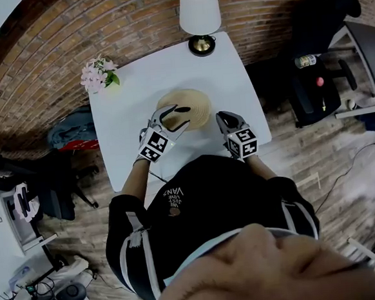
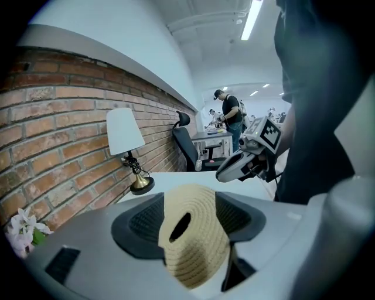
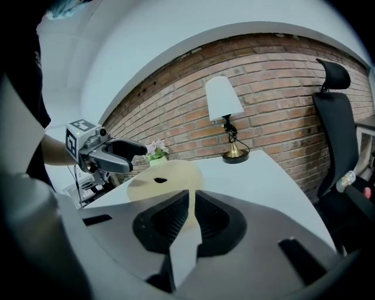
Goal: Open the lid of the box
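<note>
A round woven straw box (image 1: 193,105) sits in the middle of the white table (image 1: 142,149); its lid (image 2: 199,246) has a small dark hole near the centre. My left gripper (image 1: 183,116) is open at the box's near left side. One finger lies over the lid and the other below its rim, so the lid's edge sits between the jaws. I cannot tell whether the pads touch it. My right gripper (image 1: 222,117) is shut with nothing in it, a short way right of the box. The right gripper view shows the lid (image 3: 170,176) lying flat, with the left gripper (image 3: 137,151) over its left edge.
A brass-footed lamp with a white shade (image 1: 199,12) stands at the table's far edge, and a pot of pink flowers (image 1: 99,74) at the far left corner. A black office chair (image 3: 334,117) is right of the table. A person (image 2: 229,114) stands far off.
</note>
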Demonstrator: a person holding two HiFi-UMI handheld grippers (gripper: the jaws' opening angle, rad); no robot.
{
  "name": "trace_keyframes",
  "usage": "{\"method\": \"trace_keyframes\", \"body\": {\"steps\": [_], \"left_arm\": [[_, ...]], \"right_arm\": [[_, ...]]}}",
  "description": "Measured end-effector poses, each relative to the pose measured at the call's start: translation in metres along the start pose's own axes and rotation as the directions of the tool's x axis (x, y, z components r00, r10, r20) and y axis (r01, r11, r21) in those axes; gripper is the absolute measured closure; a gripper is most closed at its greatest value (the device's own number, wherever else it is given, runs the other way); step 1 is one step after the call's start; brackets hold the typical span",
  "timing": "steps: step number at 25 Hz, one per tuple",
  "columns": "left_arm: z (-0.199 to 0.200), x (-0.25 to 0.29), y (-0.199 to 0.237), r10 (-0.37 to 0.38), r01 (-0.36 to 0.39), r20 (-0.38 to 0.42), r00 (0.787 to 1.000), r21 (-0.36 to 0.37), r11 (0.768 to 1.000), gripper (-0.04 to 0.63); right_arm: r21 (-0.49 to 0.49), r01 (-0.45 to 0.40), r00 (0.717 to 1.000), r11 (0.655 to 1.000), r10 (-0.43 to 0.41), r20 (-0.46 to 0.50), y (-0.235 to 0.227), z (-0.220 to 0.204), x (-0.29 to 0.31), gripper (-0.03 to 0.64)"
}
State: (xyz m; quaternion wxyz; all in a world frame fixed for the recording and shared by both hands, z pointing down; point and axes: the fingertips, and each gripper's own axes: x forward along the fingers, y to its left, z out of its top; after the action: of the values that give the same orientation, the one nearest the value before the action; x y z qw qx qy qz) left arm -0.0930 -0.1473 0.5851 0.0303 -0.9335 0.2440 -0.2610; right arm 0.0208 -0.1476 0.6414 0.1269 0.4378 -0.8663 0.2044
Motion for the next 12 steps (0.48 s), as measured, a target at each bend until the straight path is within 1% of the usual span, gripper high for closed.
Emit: {"method": "trace_keyframes", "body": {"steps": [3,7,9,10,11,12], "left_arm": [[-0.011,0.006,-0.007,-0.043,0.043,-0.025,0.999,0.021,0.999,0.303],[-0.023,0.01,-0.016,-0.085,0.095,-0.107,0.991,0.094,0.991,0.268],[-0.025,0.012,-0.019,-0.101,0.117,-0.131,0.986,0.115,0.987,0.256],[-0.027,0.013,-0.02,-0.109,0.127,-0.142,0.984,0.122,0.984,0.253],[-0.029,0.014,-0.021,-0.116,0.137,-0.154,0.981,0.131,0.982,0.25],[-0.031,0.015,-0.023,-0.123,0.147,-0.167,0.978,0.14,0.979,0.249]], "right_arm": [[-0.029,-0.023,1.0,0.999,0.022,-0.021,0.004,-0.004,0.003,0.611],[-0.034,-0.042,0.998,0.999,0.041,-0.041,0.005,-0.01,0.005,0.609],[-0.033,-0.048,0.997,0.998,0.046,-0.055,0.005,-0.013,0.007,0.6],[-0.032,-0.052,0.997,0.998,0.05,-0.066,0.005,-0.015,0.008,0.559],[-0.033,-0.057,0.995,0.998,0.054,-0.08,0.006,-0.018,0.01,0.5],[-0.036,-0.063,0.994,0.997,0.059,-0.094,0.006,-0.02,0.011,0.476]]}}
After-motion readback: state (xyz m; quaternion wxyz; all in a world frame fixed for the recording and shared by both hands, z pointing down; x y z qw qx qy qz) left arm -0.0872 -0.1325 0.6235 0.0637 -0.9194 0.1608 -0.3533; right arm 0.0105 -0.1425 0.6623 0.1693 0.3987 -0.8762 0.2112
